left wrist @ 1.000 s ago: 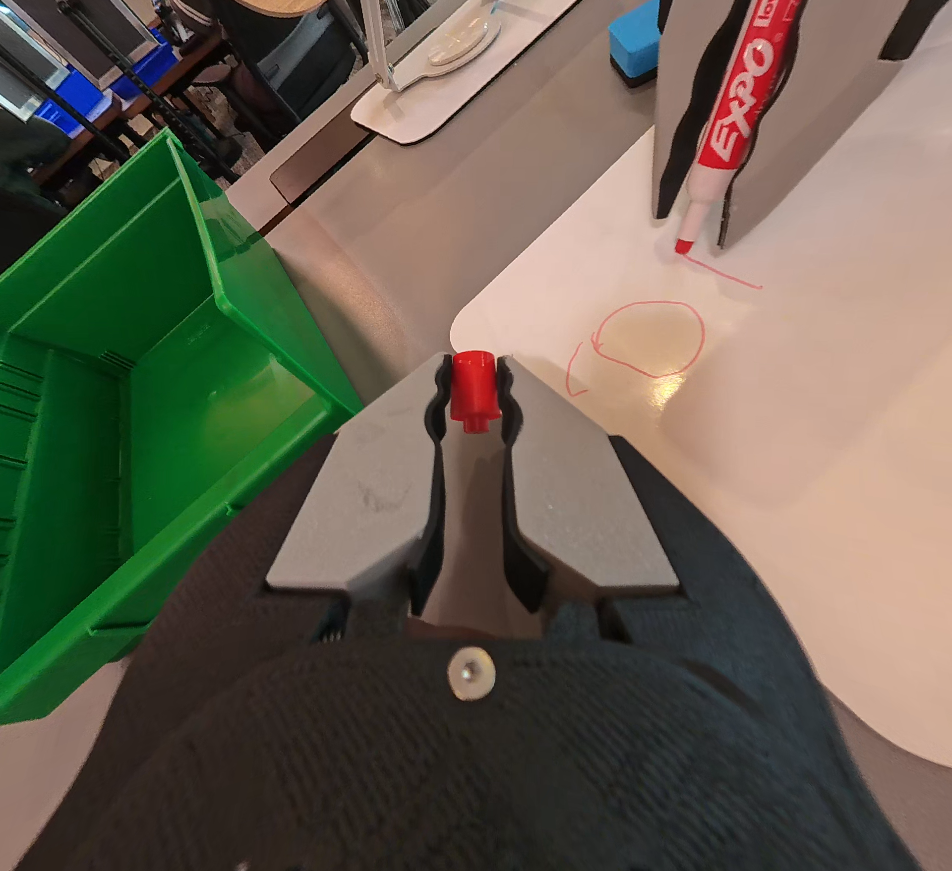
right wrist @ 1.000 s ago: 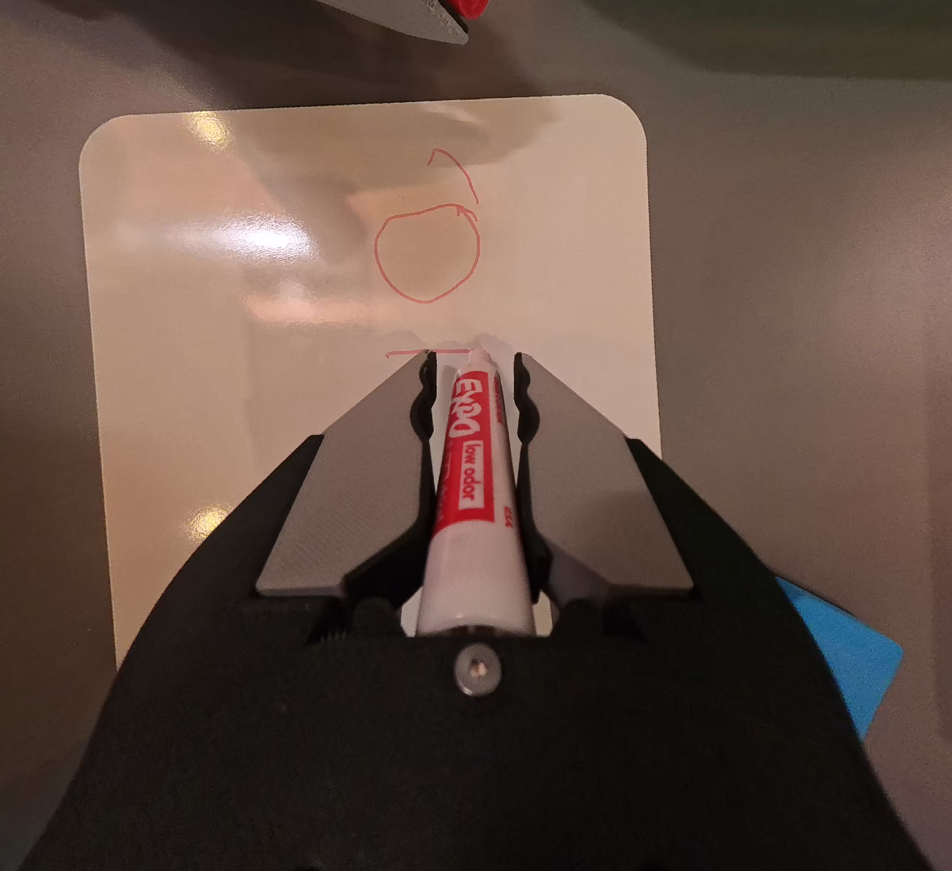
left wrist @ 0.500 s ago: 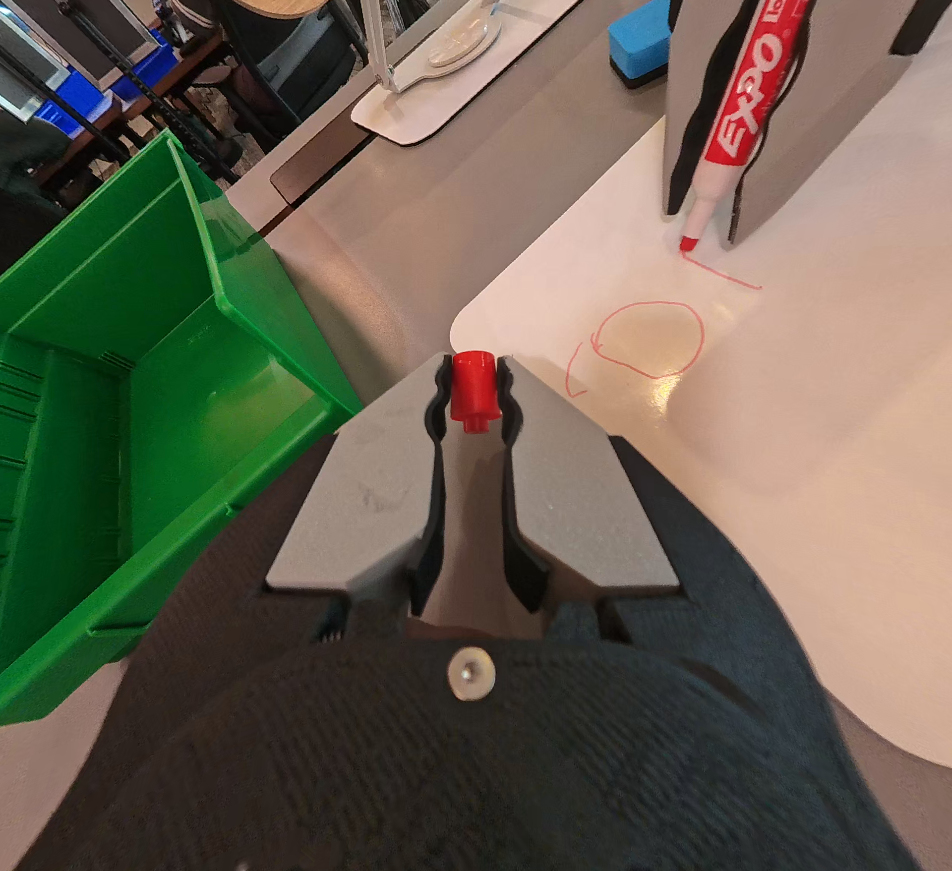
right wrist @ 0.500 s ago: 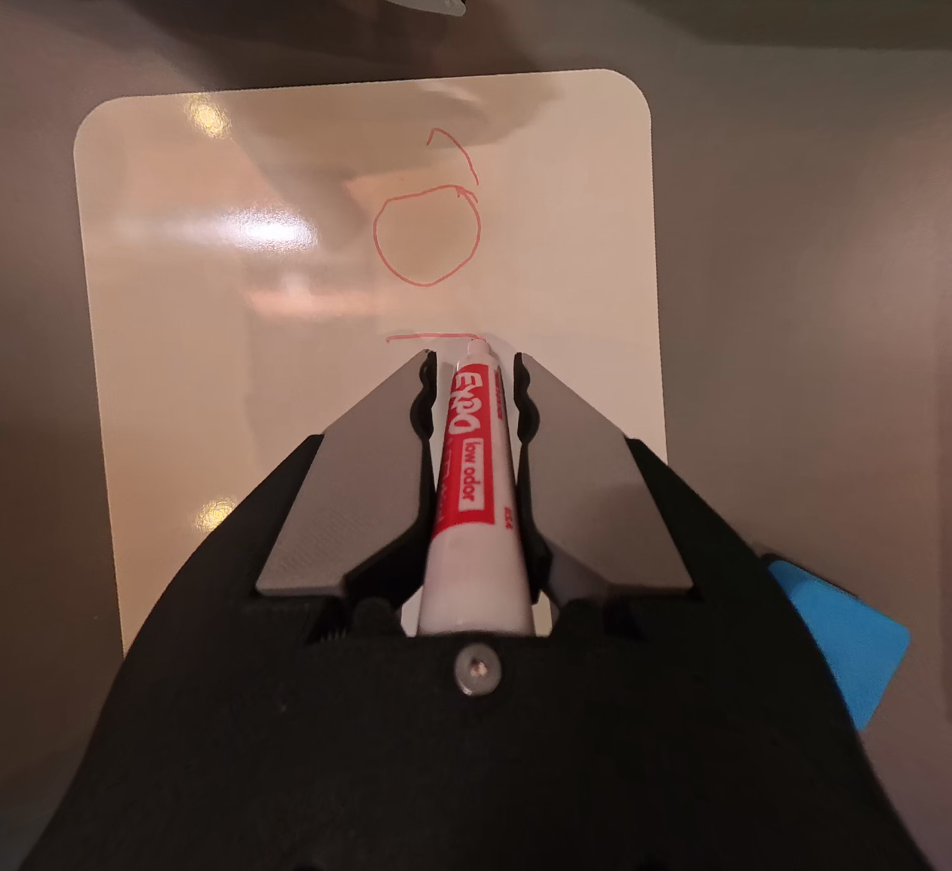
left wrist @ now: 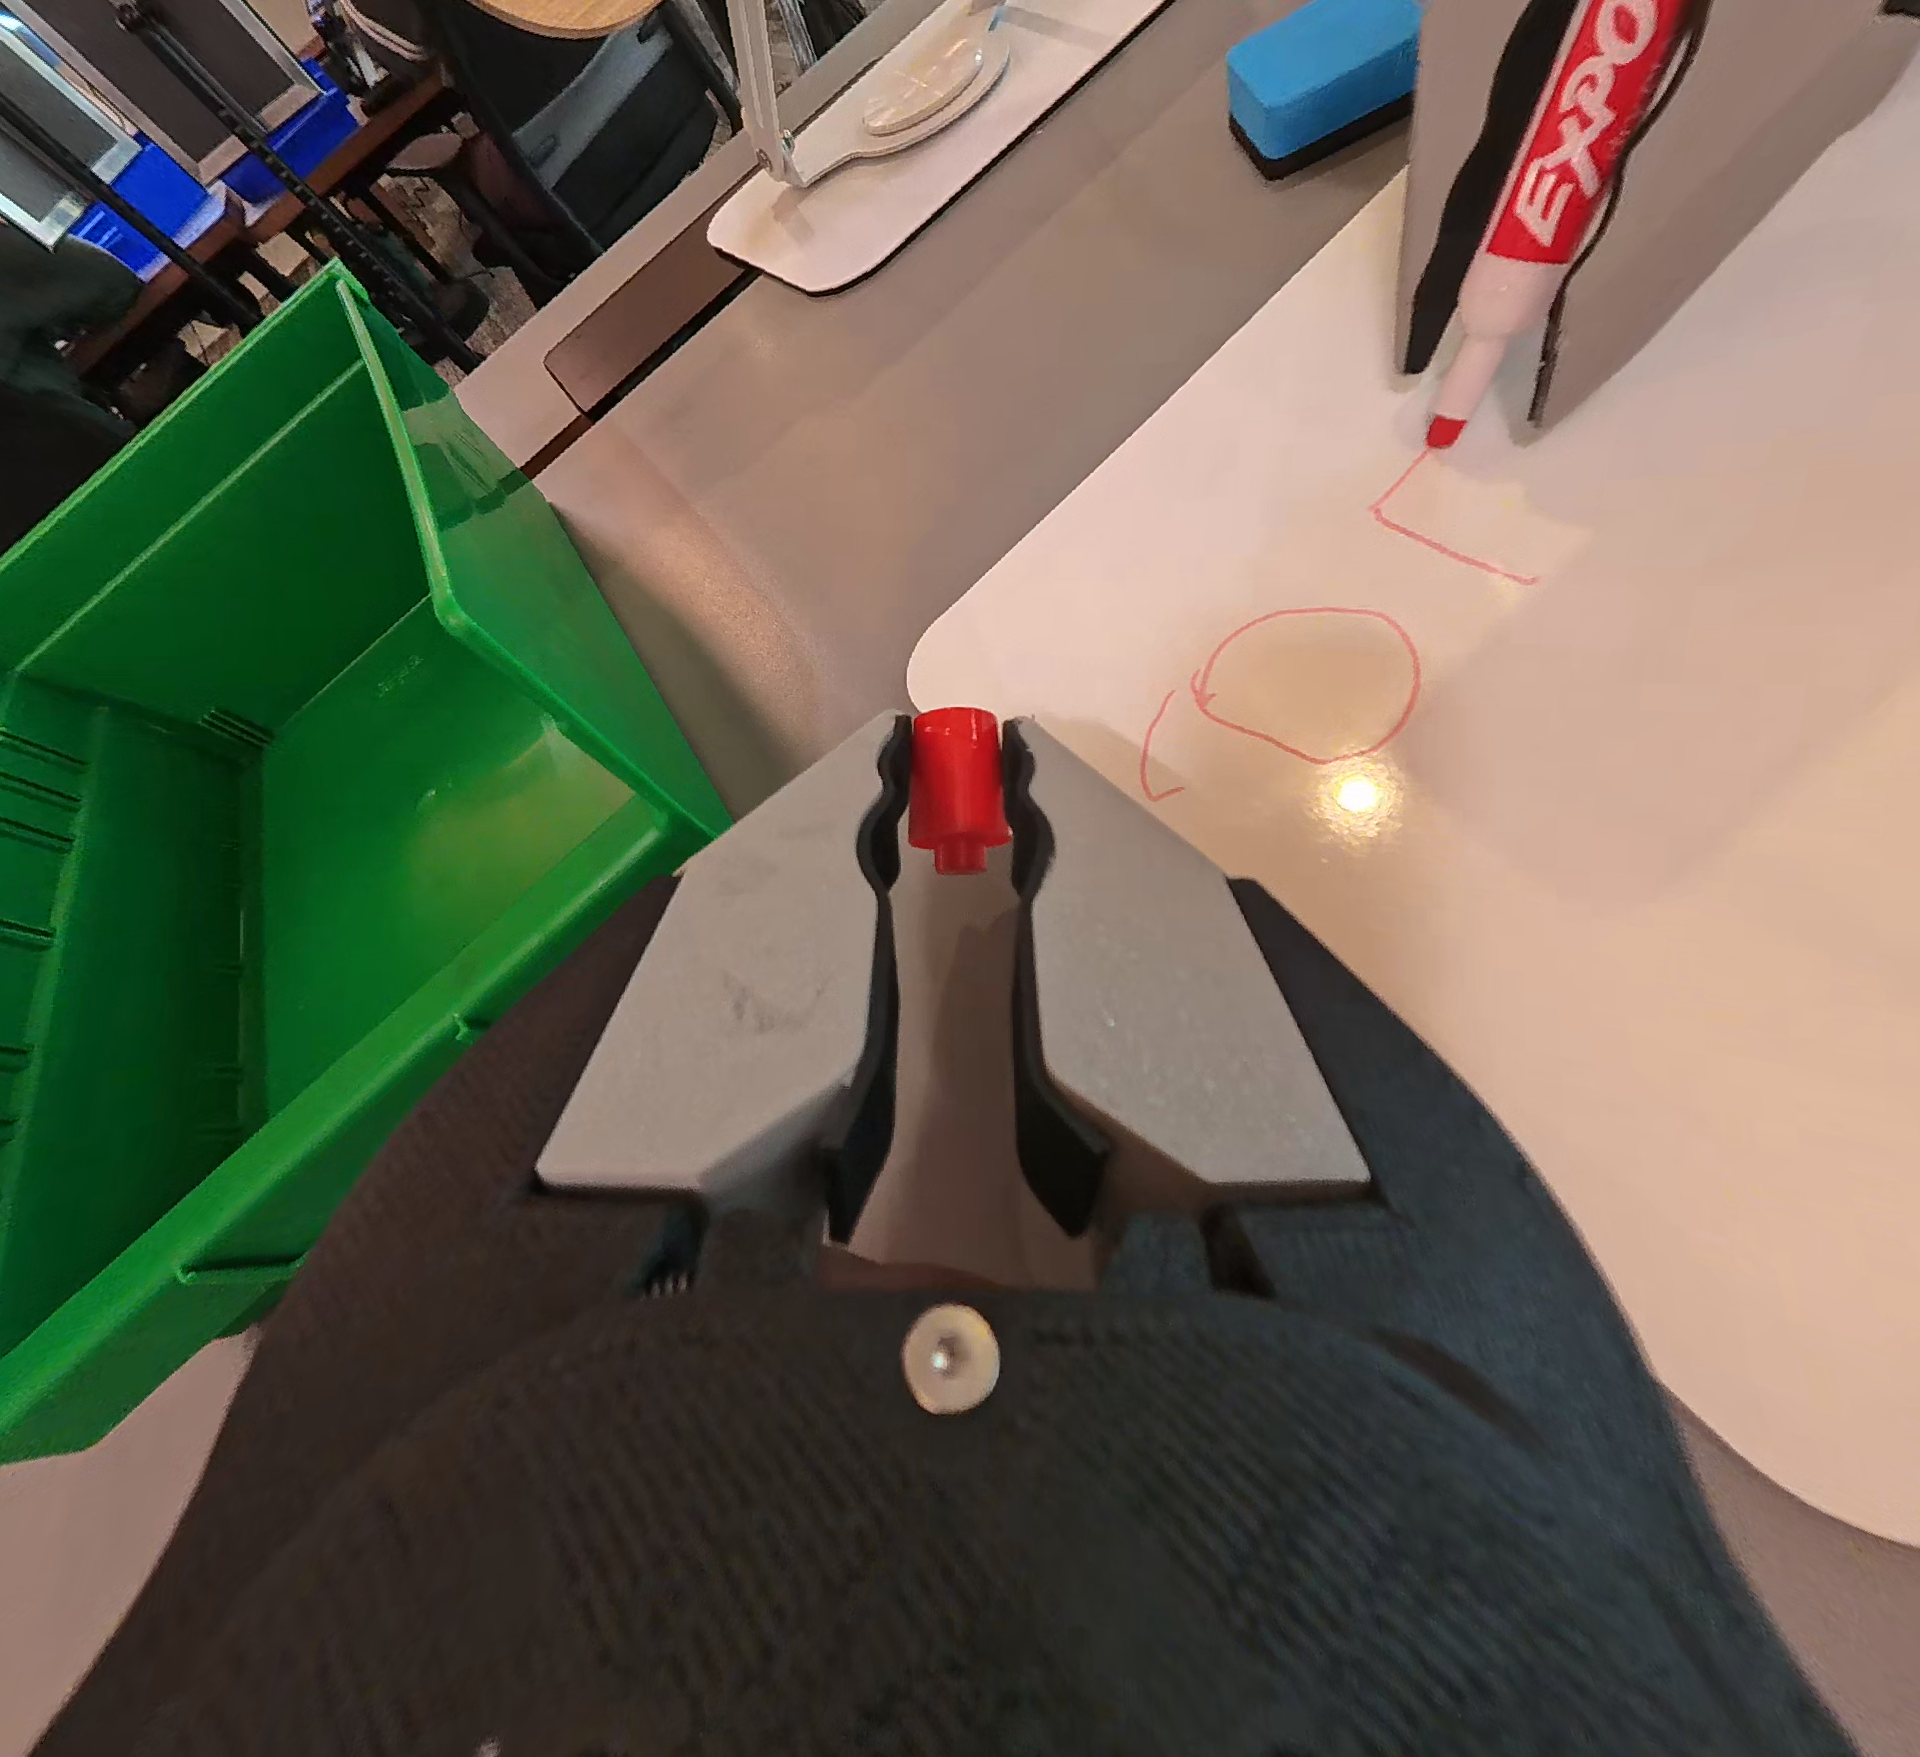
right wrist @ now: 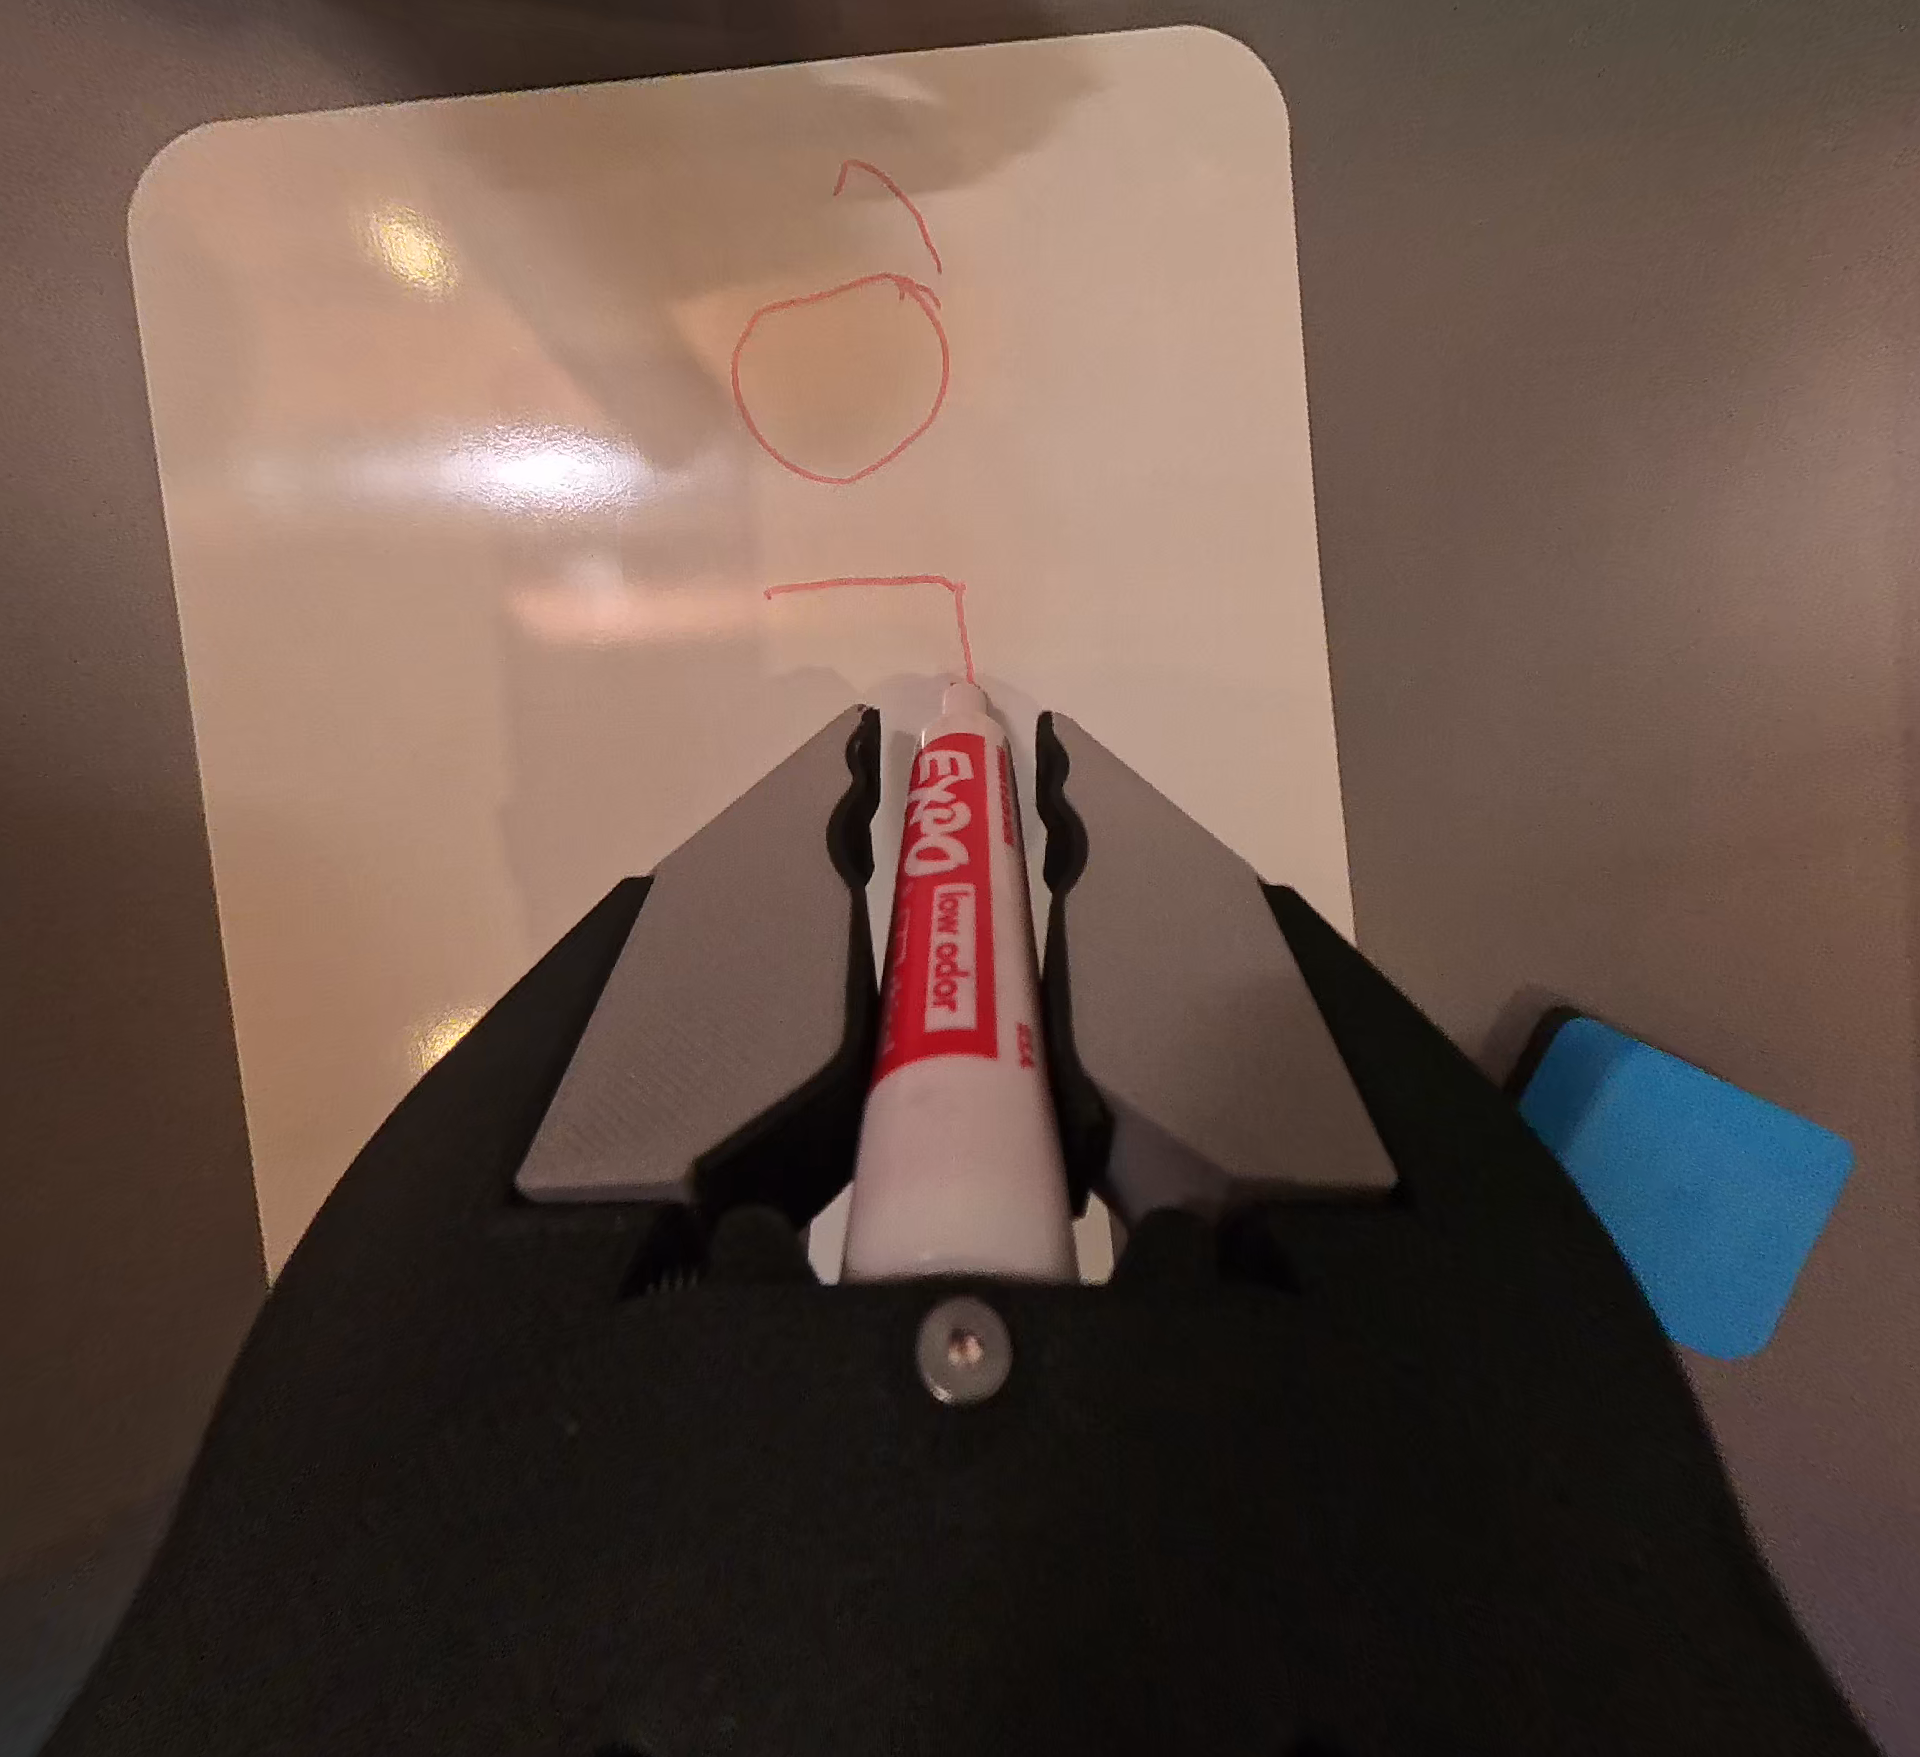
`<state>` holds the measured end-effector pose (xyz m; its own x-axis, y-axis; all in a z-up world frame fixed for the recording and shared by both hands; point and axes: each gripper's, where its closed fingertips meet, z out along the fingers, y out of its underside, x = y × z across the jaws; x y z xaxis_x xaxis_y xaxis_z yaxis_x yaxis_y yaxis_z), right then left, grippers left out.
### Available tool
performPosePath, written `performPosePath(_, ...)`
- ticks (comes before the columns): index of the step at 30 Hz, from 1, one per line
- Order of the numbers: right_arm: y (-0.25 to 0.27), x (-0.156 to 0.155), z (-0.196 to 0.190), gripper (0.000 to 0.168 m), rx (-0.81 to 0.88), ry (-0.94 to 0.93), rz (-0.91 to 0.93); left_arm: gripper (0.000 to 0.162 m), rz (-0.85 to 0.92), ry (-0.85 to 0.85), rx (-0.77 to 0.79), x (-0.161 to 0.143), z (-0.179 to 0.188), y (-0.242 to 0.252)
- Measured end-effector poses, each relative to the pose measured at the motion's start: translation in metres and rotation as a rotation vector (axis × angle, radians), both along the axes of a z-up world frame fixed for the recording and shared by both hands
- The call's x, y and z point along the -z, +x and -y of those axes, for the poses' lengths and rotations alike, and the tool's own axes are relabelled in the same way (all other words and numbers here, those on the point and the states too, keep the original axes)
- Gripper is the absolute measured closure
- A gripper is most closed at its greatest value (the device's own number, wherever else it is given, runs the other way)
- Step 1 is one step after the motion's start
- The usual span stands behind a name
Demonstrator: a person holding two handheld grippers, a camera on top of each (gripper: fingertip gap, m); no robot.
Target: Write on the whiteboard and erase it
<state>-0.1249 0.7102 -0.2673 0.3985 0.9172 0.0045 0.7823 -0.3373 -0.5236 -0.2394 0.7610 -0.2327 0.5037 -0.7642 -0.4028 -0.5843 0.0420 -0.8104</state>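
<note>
A white whiteboard lies flat on the grey table; it also shows in the left wrist view. It bears thin red marks: a short arc, a circle and an angled line. My right gripper is shut on a red and white marker, held upright with its tip on the board at the end of the angled line. My left gripper is shut on the red marker cap, hovering by the board's near corner.
A blue eraser lies on the table beside the board, also in the right wrist view. A green plastic bin stands to the left. A white lamp base sits farther back. Chairs and desks stand beyond the table.
The marker has drawn a second stroke, turning the straight line into an angle, and the right gripper has drawn back towards the eraser side. The left gripper with the cap has stayed still.
</note>
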Motion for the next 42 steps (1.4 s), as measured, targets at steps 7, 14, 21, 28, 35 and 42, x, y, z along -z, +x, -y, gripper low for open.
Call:
performPosePath(7, 0.013, 0.000, 0.003, 0.138, 0.023, -0.001, 0.003, 0.146, 0.000, 0.001, -0.002, 0.000, 0.000, 0.000)
performPosePath(14, 0.020, 0.000, 0.005, 0.139, 0.034, -0.002, 0.003, 0.146, -0.002, 0.001, -0.003, 0.000, -0.001, 0.000)
performPosePath(21, 0.018, 0.000, 0.013, 0.138, 0.012, -0.021, 0.007, 0.146, -0.003, 0.000, -0.003, 0.001, -0.001, 0.000)
performPosePath(28, 0.017, 0.001, 0.024, 0.139, 0.000, -0.028, 0.010, 0.146, -0.002, 0.000, -0.002, 0.000, 0.000, 0.000)
performPosePath(35, 0.015, 0.003, 0.035, 0.139, -0.008, -0.034, 0.006, 0.146, -0.002, 0.002, -0.001, 0.000, 0.000, 0.000)
performPosePath(42, 0.013, 0.000, 0.036, 0.140, -0.004, -0.033, -0.013, 0.146, 0.000, 0.001, -0.001, 0.000, 0.000, 0.000)
